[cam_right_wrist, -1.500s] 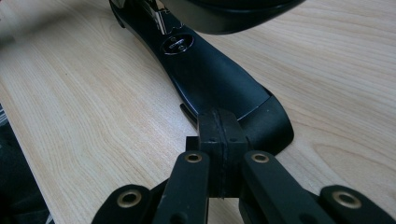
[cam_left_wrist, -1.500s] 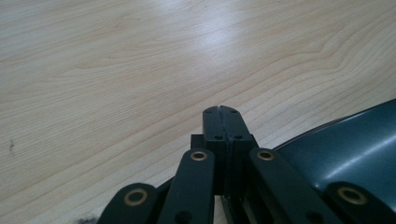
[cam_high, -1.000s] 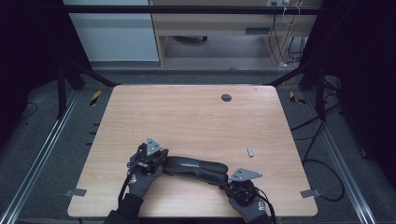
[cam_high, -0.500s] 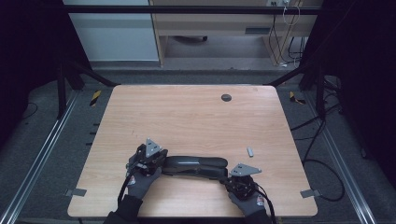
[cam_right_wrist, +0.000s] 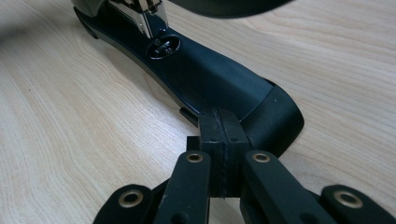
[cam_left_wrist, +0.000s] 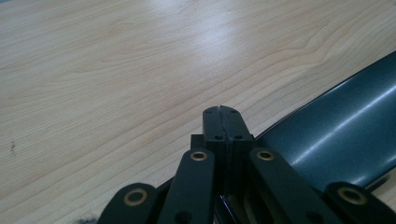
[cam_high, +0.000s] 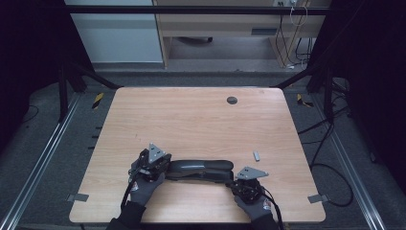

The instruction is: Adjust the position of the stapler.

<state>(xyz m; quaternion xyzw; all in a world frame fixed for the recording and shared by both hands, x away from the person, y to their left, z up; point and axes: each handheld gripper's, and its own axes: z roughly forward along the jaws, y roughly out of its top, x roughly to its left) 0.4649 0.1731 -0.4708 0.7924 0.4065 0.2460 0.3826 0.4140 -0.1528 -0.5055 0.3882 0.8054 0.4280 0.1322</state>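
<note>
Stapler (cam_high: 201, 168) length is what matters: the dark, long-bodied tool lies near the front edge of the table (cam_high: 201, 120), its long axis running side to side, straight across from one hand to the other. The left gripper (cam_high: 154, 165) sits at the stapler's left end and the right gripper (cam_high: 246, 179) at its right end, so each is about equally near its own end. In the left gripper view the jaws are pressed together with nothing between them, the glossy top cover (cam_left_wrist: 345, 135) just to their right. In the right gripper view the jaws are likewise closed and empty, their tip resting on or just above the rounded base end (cam_right_wrist: 275, 121); the metal magazine (cam_right_wrist: 140, 11) lies farther along
</note>
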